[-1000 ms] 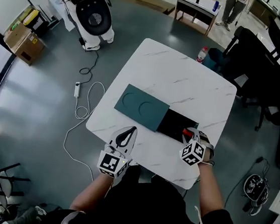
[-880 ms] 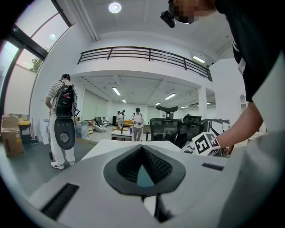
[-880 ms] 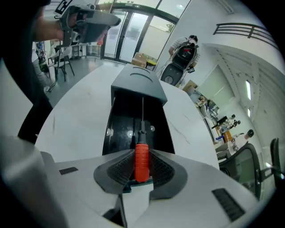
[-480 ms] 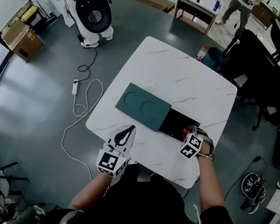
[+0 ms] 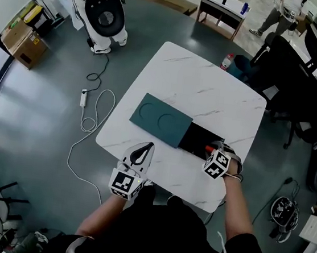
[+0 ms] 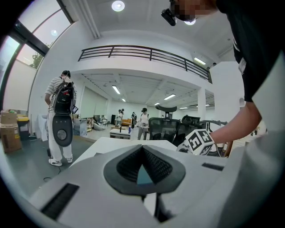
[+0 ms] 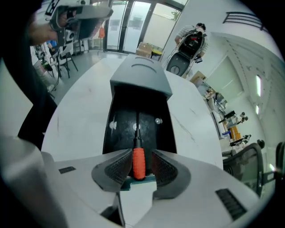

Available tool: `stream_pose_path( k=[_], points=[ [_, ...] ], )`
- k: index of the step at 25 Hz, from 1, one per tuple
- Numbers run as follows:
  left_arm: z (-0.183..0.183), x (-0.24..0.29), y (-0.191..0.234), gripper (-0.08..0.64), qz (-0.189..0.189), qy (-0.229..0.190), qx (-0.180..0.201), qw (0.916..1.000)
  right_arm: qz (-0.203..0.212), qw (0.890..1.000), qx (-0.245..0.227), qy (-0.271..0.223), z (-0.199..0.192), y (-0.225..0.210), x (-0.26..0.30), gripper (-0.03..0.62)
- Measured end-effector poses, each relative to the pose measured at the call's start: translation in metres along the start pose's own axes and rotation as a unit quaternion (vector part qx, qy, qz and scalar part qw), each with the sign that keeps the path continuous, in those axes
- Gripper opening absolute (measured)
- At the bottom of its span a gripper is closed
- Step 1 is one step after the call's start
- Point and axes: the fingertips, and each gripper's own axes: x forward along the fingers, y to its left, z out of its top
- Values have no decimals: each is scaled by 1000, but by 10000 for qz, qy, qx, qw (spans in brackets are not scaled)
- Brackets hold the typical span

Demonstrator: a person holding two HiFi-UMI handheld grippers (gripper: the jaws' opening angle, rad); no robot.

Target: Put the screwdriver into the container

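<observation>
The right claw (image 7: 138,156) is opening around the screwdriver (image 7: 138,164) over the box (image 7: 120,109). It is looking light and stiff; grab the orange handle.

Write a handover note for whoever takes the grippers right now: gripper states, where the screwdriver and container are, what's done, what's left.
Left gripper: jaws together, empty, idle near the table's front edge.
Right gripper: jaws opening; the orange-handled screwdriver stands between them with a gap on each side, pads not pressing.
Container: black, open, teal lid over its far end. The screwdriver's shaft runs over its floor.
Done: screwdriver brought to the container, release under way.
Left: back the right gripper out; check the handle lies inside, which these views don't settle.
</observation>
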Motion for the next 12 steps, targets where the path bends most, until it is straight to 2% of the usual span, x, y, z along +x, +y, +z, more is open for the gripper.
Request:
stream_pose_path(
  k=[3,6,8,9,12],
  points=[
    [4,2,-6,6,-76,-24,-7,10000,-355,9962,455,-657,17,-7,-39,152],
    [11,8,-17,6,-209,-71,16,9998,-816,9792,1097,-1496,34,-16,-86,149],
    [19,13,-26,6,-305,-119,28,9995,-1076,9544,1712,-2195,44,-21,-120,131],
    [23,15,-31,6,-355,-146,32,9993,-1195,9368,2038,-2581,49,-24,-138,117],
    [37,18,-46,6,-494,-247,61,9985,-1490,8748,2848,-3624,60,-27,-189,59]
  ],
)
